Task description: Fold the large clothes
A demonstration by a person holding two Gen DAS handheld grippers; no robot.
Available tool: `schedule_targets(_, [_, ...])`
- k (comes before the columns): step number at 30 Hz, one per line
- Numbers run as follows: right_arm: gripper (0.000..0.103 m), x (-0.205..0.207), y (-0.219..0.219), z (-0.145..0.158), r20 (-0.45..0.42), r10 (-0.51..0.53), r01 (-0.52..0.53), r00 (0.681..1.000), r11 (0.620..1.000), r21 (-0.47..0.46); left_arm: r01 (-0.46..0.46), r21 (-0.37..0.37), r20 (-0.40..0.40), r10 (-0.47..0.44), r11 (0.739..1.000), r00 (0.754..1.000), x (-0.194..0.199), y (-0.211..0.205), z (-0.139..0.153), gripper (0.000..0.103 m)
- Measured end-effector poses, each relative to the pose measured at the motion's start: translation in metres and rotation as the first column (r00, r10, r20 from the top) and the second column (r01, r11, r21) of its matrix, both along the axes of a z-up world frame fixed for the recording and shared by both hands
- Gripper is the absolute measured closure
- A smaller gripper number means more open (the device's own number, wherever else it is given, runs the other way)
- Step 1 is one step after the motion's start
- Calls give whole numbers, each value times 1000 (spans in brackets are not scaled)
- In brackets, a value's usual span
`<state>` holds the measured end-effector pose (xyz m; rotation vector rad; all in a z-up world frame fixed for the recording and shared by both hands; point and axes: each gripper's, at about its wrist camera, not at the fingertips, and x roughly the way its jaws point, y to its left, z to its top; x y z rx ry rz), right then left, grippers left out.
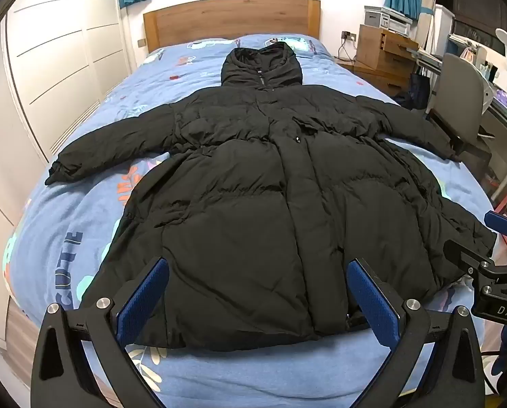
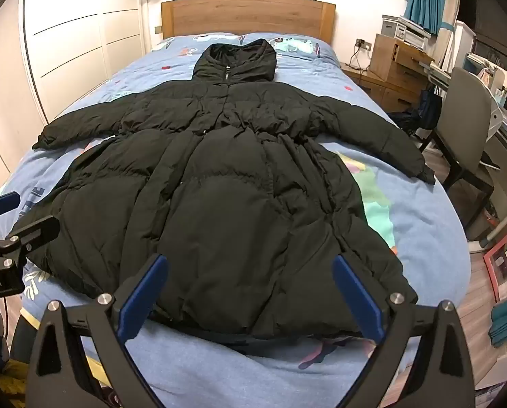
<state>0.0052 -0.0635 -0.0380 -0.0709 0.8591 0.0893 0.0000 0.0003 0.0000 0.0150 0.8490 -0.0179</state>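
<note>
Clearly, this black hooded puffer coat (image 1: 253, 204) is bulky, soft and probably slippery — with your left gripper (image 1: 258, 301) and right gripper (image 2: 250, 294) both spread and empty, pinch the sleeve cuffs (image 1: 57, 170) deep.

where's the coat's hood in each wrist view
Left wrist: the hood sits top centre, at the far end of the black coat.
Right wrist: the hood is top, slightly left of centre.
Shared landmark: the wooden headboard just beyond the hood.
</note>
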Motion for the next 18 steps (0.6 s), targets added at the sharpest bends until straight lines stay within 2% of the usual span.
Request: schedule_targets(18, [5,8,-5,0,-23,5,-5,1000,1000,-11,14,-3,-28,-15,1000,999,12,-11,3,1])
